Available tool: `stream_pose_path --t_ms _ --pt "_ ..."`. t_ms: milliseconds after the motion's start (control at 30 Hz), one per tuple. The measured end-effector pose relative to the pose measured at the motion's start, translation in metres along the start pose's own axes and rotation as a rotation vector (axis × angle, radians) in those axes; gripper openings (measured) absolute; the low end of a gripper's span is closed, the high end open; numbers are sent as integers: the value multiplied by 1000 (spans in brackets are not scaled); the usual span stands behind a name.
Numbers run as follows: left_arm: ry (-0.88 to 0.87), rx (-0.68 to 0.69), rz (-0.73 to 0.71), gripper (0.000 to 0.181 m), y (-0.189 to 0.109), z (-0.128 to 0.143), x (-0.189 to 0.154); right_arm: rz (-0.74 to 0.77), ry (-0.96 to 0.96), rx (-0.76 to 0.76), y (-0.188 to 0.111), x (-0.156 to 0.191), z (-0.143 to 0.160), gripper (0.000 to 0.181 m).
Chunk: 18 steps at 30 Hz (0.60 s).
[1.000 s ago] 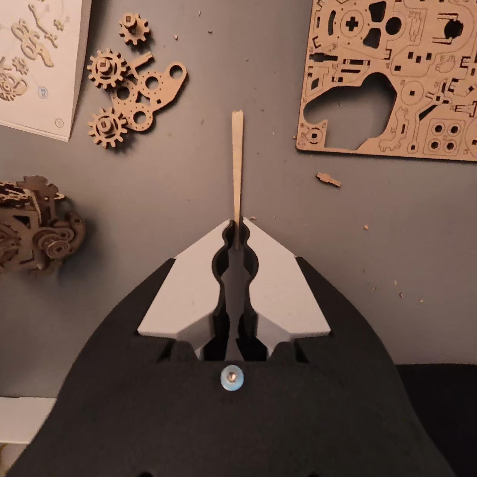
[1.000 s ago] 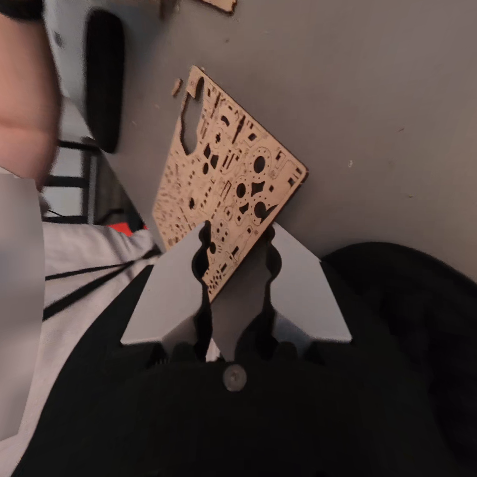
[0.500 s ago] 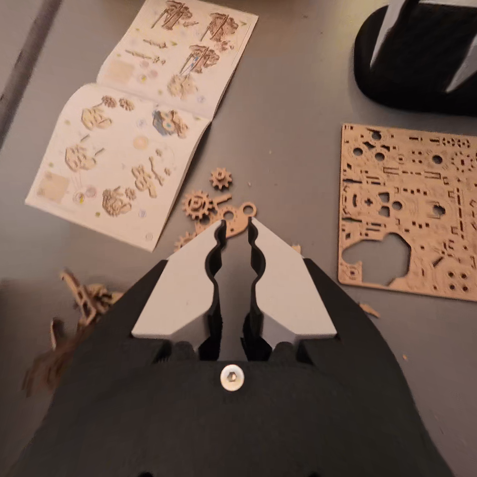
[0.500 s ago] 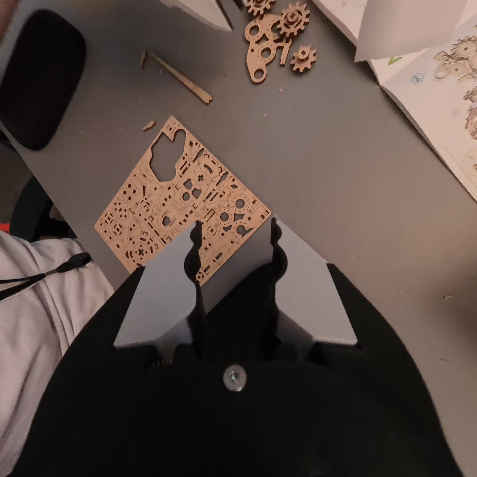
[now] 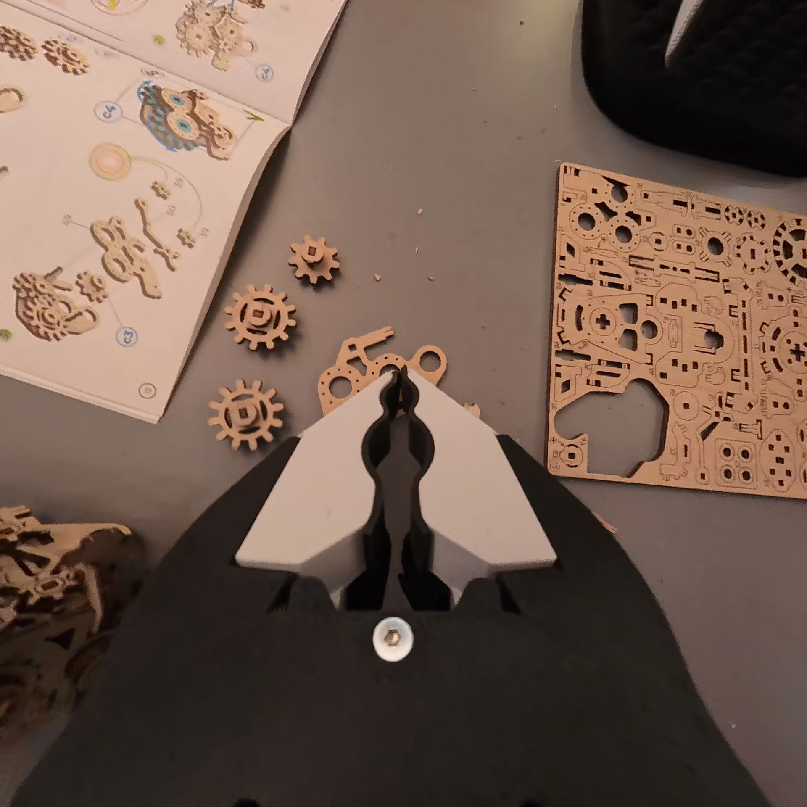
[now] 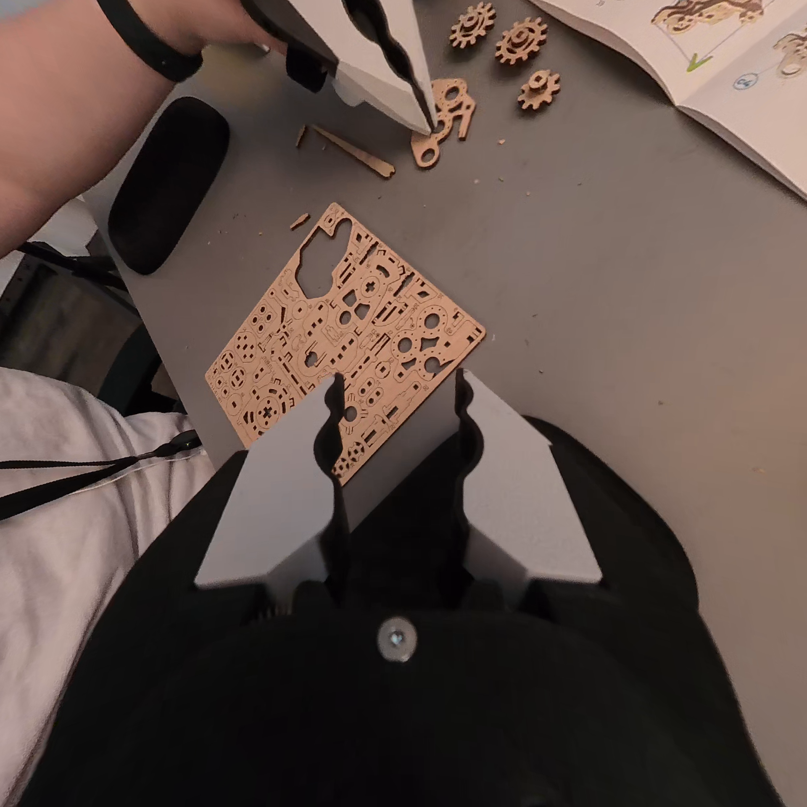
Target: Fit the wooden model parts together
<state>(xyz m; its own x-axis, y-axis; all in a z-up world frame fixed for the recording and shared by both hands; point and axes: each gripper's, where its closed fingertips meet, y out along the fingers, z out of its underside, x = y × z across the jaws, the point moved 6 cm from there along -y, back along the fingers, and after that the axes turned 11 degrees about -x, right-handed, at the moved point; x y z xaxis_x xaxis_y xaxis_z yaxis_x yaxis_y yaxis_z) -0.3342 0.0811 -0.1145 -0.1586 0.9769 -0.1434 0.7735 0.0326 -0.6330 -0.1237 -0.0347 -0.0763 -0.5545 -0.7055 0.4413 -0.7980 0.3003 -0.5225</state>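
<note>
- Pinching down on the perforated wooden plate (image 5: 349, 384) with our left gripper (image 5: 399, 376), fingers nearly clenched at its middle; whether they are truly gripping it we cannot tell.
- Plate is lying flat on the worktop (image 5: 458, 174), just beside three gears (image 5: 260, 316).
- We are judging it light, thin, stiff, snappable at the holed neck; taking it by the edge looks safer.
- Our right gripper (image 6: 397, 380) is hanging released over the parts sheet (image 6: 305, 340).
</note>
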Motion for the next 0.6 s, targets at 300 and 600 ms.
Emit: stream_pose_path --t_ms 300,600 --pt "-198 -292 -157 32 -72 4 -26 257 -353 -303 -12 -23 -15 56" --pt "-102 -384 -698 106 -170 2 -60 748 -556 -557 -58 -32 -74 101"
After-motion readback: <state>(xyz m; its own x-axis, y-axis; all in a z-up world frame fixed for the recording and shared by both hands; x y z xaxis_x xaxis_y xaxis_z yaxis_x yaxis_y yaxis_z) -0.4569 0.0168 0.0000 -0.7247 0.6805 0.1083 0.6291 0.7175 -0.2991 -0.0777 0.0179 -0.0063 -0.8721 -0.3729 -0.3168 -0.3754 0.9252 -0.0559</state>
